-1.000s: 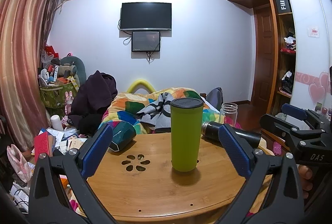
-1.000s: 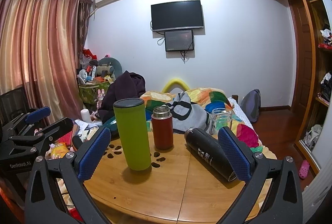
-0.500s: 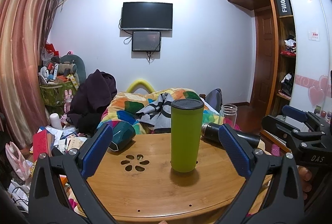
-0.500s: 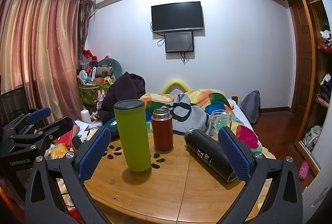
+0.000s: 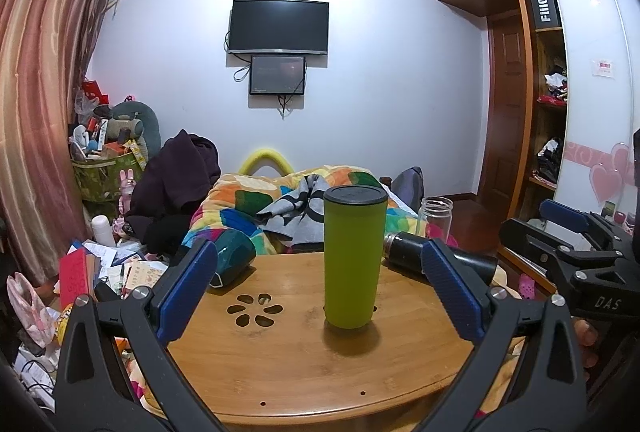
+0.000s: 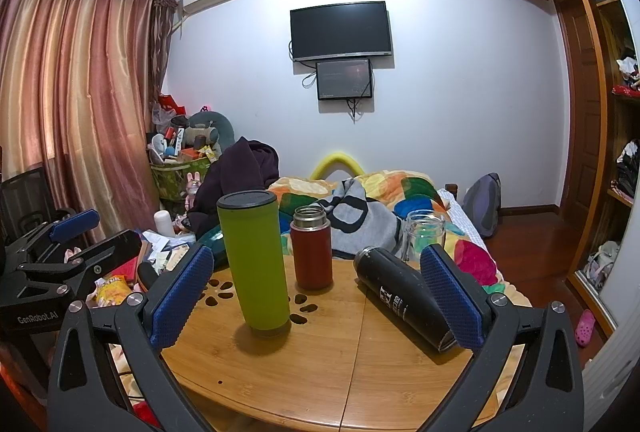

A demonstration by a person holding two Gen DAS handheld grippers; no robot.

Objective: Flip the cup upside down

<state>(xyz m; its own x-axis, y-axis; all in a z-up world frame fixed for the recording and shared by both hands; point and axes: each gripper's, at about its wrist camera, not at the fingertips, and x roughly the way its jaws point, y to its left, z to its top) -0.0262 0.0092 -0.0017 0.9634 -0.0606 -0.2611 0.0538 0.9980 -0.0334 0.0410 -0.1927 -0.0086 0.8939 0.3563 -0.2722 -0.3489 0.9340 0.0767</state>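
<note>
A tall green cup (image 5: 354, 258) with a black top stands upright on the round wooden table (image 5: 280, 364); it also shows in the right wrist view (image 6: 256, 264). My left gripper (image 5: 320, 292) is open and empty, its blue pads wide apart, and the cup stands beyond them, apart. My right gripper (image 6: 316, 300) is open and empty, with the green cup ahead to its left. The right gripper shows at the right edge of the left wrist view (image 5: 576, 232); the left gripper shows at the left edge of the right wrist view (image 6: 60, 244).
A black bottle (image 6: 404, 300) lies on its side on the table's right part. A red flask (image 6: 312, 250) stands behind the green cup. A clear glass jar (image 6: 424, 238) stands at the back right, a dark teal cup (image 5: 232, 258) lies at the back left. A bed (image 6: 380, 199) is behind.
Both views have shifted only slightly; the grippers stay open and the green cup has not moved.
</note>
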